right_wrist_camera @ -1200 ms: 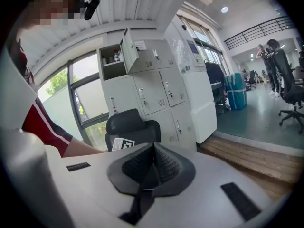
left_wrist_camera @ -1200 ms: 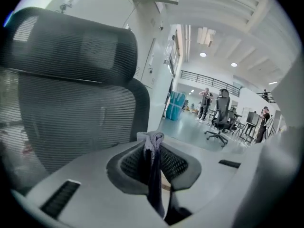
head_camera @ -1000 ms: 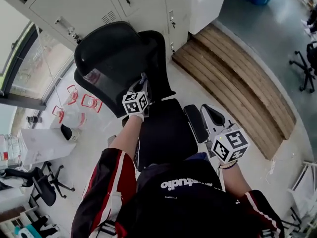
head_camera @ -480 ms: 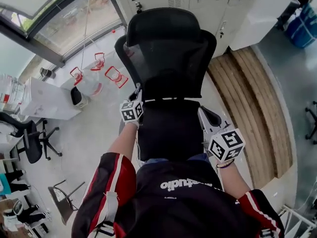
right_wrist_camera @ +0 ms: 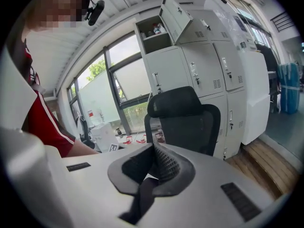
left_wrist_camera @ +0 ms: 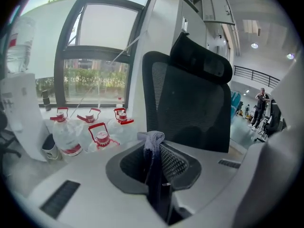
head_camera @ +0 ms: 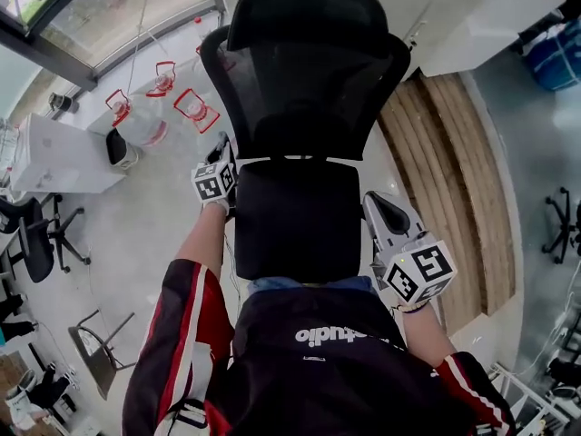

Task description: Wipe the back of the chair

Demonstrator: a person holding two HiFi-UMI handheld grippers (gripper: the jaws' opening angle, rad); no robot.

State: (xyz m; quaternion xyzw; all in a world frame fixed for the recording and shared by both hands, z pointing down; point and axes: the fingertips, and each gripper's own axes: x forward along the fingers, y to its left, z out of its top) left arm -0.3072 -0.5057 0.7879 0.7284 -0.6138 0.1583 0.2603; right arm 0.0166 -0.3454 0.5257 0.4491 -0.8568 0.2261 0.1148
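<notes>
The black mesh chair (head_camera: 309, 80) stands in the middle, its back toward the far lockers (right_wrist_camera: 204, 75) and its seat near the person. Clear water jugs (left_wrist_camera: 97, 137) with red caps sit on the floor to its left. The left gripper (head_camera: 221, 145) hangs just beside the chair's left edge, its fingers clenched on a grey cloth (left_wrist_camera: 153, 139). The right gripper (head_camera: 381, 205), by the right armrest, has its fingers pressed together, empty.
</notes>
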